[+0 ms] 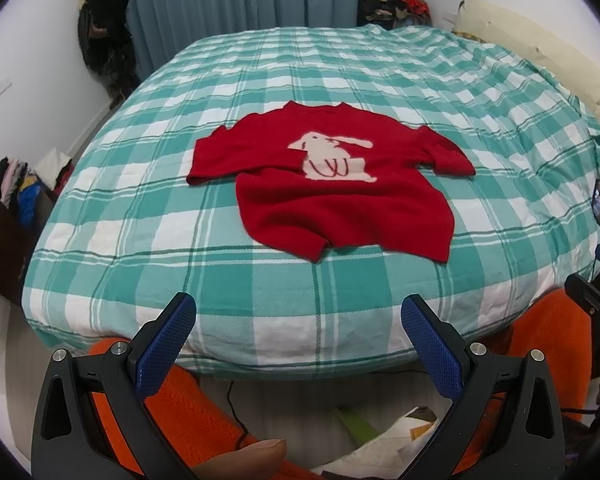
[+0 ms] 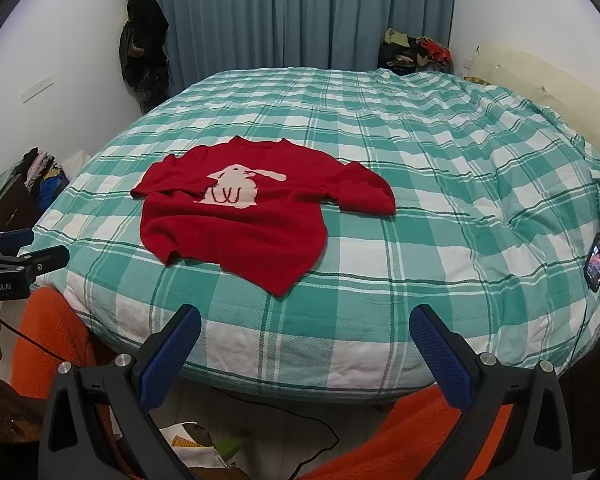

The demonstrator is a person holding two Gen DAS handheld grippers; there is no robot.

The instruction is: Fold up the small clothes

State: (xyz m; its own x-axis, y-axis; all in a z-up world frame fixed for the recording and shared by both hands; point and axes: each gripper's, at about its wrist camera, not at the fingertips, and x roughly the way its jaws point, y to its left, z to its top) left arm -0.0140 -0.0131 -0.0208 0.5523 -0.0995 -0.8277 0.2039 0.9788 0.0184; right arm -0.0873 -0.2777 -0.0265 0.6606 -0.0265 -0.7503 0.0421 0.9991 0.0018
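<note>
1. I see a red sweater lying flat on the bed, face up, with a cream rabbit motif on its chest; its neckline points toward the curtain and its hem toward me
2. The sweater's sleeve on the left side of my view is folded inward across the body, its cuff touching the rabbit; the other sleeve lies spread outward
3. It rests on a teal-and-white checked bedspread, nearer the front edge than the far one
4. My left gripper hangs off the near edge of the bed, jaws wide apart, holding nothing, well short of the hem
5. My right gripper sits the same way, jaws spread and empty, the sweater ahead and to its left
6. A phone lies on the bedspread at the right edge, screen lit
7. Blue-grey curtains hang behind the bed; a cream headboard runs along the right
8. Orange fleece trousers show below both grippers
</note>
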